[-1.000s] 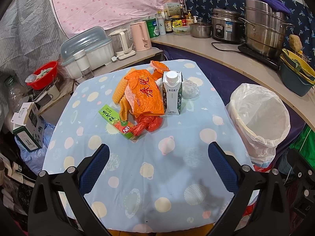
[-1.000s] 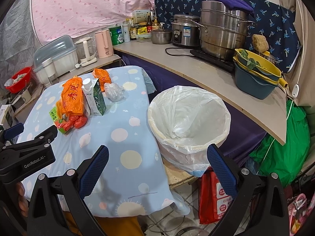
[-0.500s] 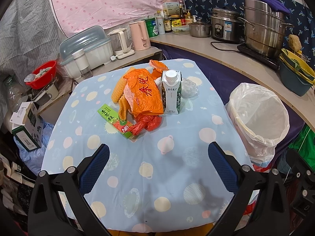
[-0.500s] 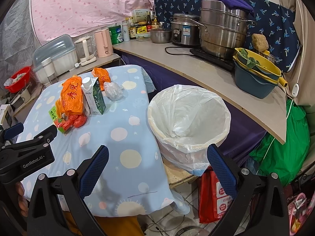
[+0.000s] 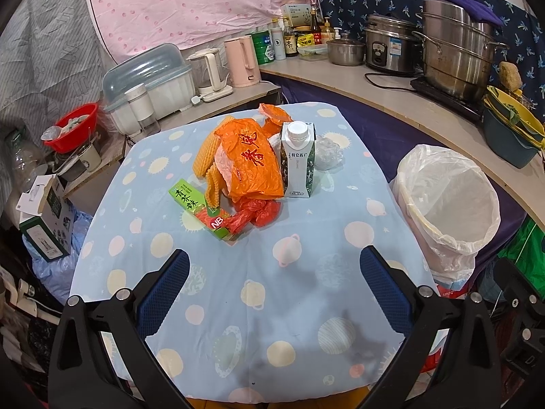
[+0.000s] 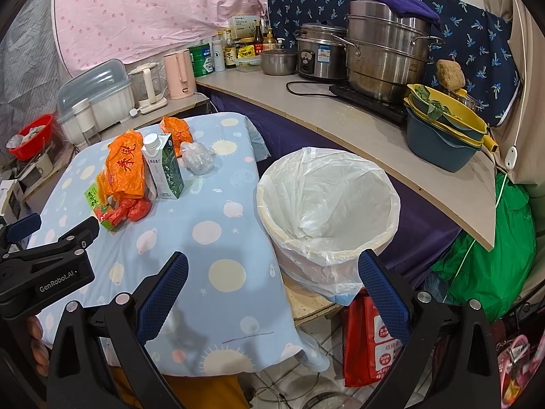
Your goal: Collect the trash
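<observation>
Trash is lying clustered mid-surface: an orange bag, a milk carton, a green box and a red wrapper, all untouched. Over the last second the left gripper is barely drifting, the pile sliding only slightly in its view, so no reach is beginning yet. It is hovering spread and empty over the near surface. The right gripper is hanging spread too, by the lined bin, which is standing empty beside the surface.
</observation>
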`<state>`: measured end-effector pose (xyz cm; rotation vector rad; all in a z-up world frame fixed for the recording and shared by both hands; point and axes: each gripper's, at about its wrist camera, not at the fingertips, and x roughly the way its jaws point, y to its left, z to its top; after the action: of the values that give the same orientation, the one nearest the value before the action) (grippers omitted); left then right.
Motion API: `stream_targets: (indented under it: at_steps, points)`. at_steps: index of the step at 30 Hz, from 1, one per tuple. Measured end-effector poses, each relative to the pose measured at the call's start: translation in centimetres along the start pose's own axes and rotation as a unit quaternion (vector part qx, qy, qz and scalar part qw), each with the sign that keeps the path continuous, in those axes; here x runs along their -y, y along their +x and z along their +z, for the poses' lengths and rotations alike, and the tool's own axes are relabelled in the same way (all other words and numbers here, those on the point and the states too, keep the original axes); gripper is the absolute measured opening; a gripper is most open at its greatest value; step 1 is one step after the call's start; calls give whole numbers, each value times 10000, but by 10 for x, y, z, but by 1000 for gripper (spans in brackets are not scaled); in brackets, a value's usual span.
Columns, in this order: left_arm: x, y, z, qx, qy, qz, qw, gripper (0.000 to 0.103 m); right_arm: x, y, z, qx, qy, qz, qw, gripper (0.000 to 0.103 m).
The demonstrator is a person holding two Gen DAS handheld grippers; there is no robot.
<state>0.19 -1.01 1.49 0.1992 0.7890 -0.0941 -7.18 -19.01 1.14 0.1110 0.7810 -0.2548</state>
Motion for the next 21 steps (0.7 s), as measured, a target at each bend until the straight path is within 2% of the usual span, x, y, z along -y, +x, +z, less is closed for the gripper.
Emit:
stream_targets:
  at_steps: [11, 17, 21]
  points:
    - [-9, 14, 0, -97, -135, -105, 9998, 96, -12, 13, 4, -89, -17, 23, 10000, 96]
    - [-36, 37, 3, -188, -427, -21, 9989, 96, -35, 34, 11, -73, -60, 140, 9999, 96]
    - [-70, 57, 7, -268, -908, 38, 9955, 96, -57, 53, 21, -56, -46, 325, 9994, 96]
